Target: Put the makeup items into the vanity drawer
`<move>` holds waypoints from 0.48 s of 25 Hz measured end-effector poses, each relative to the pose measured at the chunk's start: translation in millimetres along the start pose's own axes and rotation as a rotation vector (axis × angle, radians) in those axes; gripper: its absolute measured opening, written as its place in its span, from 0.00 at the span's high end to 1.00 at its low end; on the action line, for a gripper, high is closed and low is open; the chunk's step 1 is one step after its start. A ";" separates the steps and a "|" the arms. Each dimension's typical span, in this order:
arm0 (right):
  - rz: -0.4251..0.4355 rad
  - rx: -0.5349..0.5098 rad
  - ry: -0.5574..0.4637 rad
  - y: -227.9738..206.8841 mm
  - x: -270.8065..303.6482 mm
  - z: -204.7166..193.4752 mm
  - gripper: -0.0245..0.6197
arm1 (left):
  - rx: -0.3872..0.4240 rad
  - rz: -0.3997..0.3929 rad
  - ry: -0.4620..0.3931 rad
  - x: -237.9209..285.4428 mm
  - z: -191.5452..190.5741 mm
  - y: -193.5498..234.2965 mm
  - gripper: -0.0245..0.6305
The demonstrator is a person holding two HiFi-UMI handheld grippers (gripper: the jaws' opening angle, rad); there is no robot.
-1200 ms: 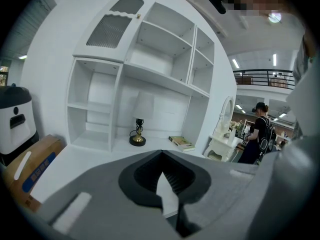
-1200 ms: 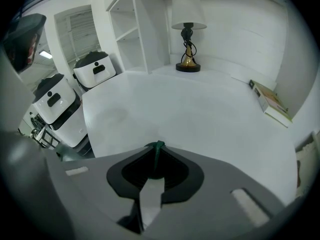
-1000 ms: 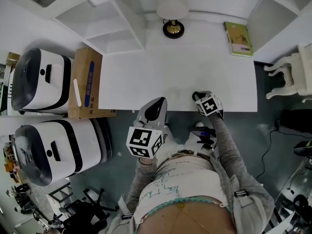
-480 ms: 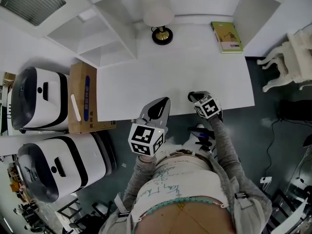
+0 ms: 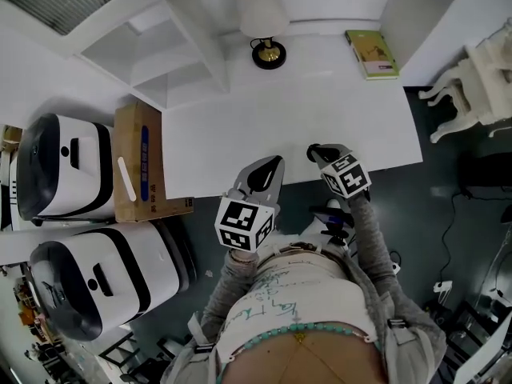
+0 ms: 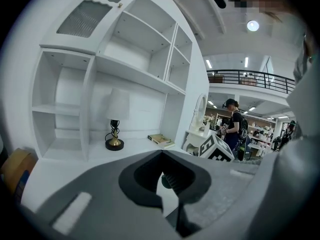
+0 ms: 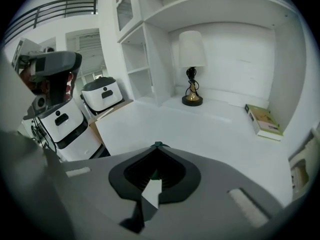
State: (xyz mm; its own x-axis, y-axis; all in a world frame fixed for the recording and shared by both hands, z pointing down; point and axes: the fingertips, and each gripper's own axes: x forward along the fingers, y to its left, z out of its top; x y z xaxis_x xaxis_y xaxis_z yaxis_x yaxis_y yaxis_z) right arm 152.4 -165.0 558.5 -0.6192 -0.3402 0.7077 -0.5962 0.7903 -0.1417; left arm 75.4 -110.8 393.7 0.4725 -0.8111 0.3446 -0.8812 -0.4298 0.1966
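Observation:
The white vanity table (image 5: pixel 320 110) lies in front of me with no makeup item in sight on its top. No drawer shows in any view. My left gripper (image 5: pixel 266 166) hangs over the table's front edge, jaws shut with nothing between them (image 6: pixel 161 152). To its right my right gripper (image 5: pixel 313 150) hovers above the same edge, also shut (image 7: pixel 157 146). A tiny dark green speck shows at its tips; I cannot tell what it is. The right gripper's marker cube (image 6: pixel 216 149) appears in the left gripper view.
A table lamp (image 5: pixel 268 50) and a green book (image 5: pixel 371 54) stand at the back of the table. White shelves rise at the back left. A cardboard box (image 5: pixel 138 162) and two white machines (image 5: pixel 60 166) sit left of the table, and a white chair (image 5: pixel 480 78) stands at the right.
The right gripper has risen a little above the table's front edge, still shut. The left gripper has hardly moved.

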 end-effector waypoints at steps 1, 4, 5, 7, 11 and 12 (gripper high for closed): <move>-0.004 -0.004 -0.014 5.2 -3.1 4.5 0.92 | 0.000 0.003 -0.005 -4.3 -1.1 1.6 0.96; -0.007 -0.008 -0.066 21.3 -12.5 19.9 0.92 | -0.009 0.016 -0.019 -17.3 -4.6 7.8 0.96; -0.004 -0.008 -0.082 26.1 -15.4 25.2 0.92 | -0.016 0.021 -0.023 -21.0 -5.9 10.0 0.96; 0.006 -0.012 -0.110 35.7 -20.2 35.0 0.92 | -0.025 0.038 -0.022 -27.3 -9.9 15.2 0.96; 0.035 -0.034 -0.142 55.1 -27.1 49.3 0.92 | -0.037 0.081 -0.018 -35.4 -19.9 26.9 0.96; 0.046 -0.043 -0.145 59.6 -27.6 52.1 0.92 | -0.034 0.093 -0.022 -36.4 -21.9 30.3 0.96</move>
State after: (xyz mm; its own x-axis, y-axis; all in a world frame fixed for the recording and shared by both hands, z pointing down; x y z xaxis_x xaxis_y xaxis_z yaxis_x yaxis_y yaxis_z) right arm 107.3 -135.0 494.5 -0.7143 -0.3705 0.5937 -0.5449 0.8268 -0.1396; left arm 31.8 -85.6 407.2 0.3882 -0.8555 0.3427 -0.9201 -0.3389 0.1963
